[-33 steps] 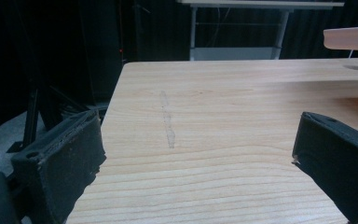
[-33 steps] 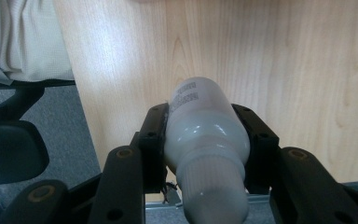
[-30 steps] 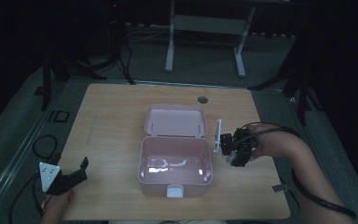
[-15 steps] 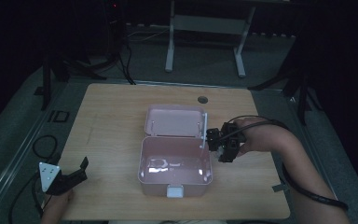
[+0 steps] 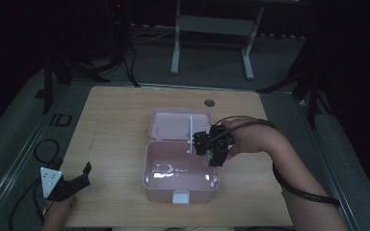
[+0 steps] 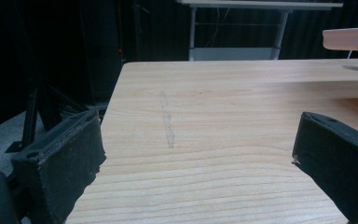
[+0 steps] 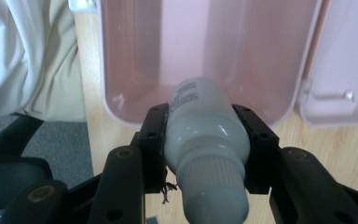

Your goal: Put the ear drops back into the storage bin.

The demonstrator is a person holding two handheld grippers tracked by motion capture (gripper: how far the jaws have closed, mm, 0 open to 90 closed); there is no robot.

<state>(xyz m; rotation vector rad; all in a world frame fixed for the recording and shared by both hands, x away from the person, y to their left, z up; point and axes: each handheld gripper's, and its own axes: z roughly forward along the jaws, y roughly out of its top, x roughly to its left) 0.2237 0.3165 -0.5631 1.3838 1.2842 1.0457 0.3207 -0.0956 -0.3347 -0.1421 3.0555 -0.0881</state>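
Pale wood, light grain: the surface (image 5: 115,125) that carries everything I have under my hands here.

Item, nearest: my left gripper (image 5: 74,179), at the near left corner, low over bare wood. Its jaws stand wide apart with nothing between them (in the left gripper view I see only grain between the two black pads).

Item: pink box (image 5: 180,171), open, its tray toward me at the middle of the surface and showing nothing inside; a pale latch sits on its front wall.

Item: my right gripper (image 5: 211,146), over the tray's far right corner. Its jaws are clamped on a white bottle (image 7: 205,135), one pad on either side of the body, ribbed cap pointing back toward the camera, printed end hanging above the tray's pink floor.

Item, farther: the box's lid (image 5: 178,124), folded back flat behind the tray.

Item, farthest: a round hole (image 5: 209,102) in the surface near its far edge.
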